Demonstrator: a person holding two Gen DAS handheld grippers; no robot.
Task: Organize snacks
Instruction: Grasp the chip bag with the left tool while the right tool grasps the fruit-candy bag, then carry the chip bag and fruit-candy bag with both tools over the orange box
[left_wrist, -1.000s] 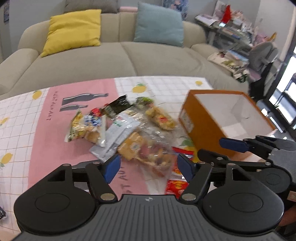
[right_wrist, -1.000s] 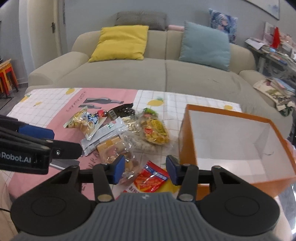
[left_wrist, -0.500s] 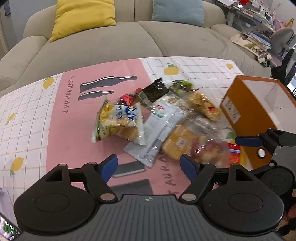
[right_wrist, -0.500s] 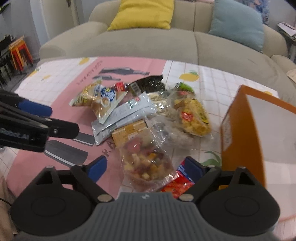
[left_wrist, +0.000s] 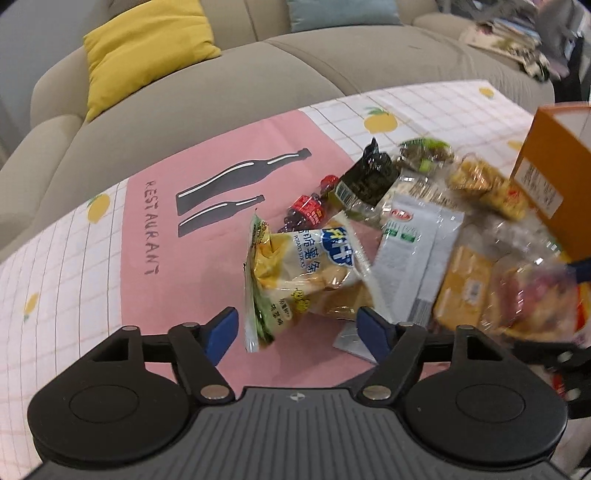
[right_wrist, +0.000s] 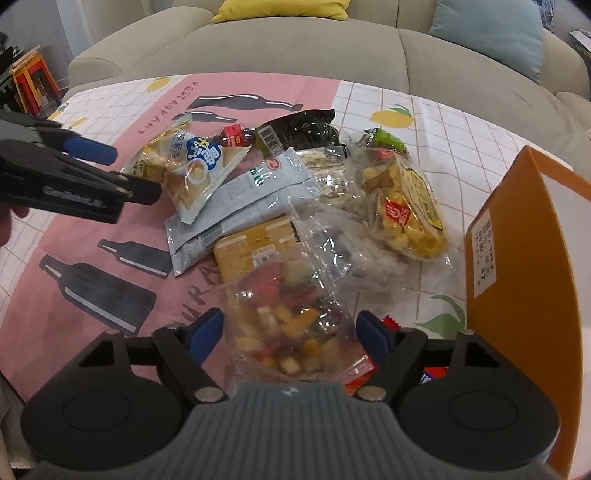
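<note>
On the pink and white tablecloth (left_wrist: 207, 266) in front of the sofa (left_wrist: 258, 92) lies a heap of snacks, with an orange box (right_wrist: 517, 258) just to its right. The left gripper (left_wrist: 297, 332) hangs over a bag of potato sticks (left_wrist: 299, 273), its jaws closing with the bag's near end between them, not yet pinched. The right gripper (right_wrist: 290, 334) is closing around a clear bag of mixed candy (right_wrist: 291, 325), pads not pressing.
</note>
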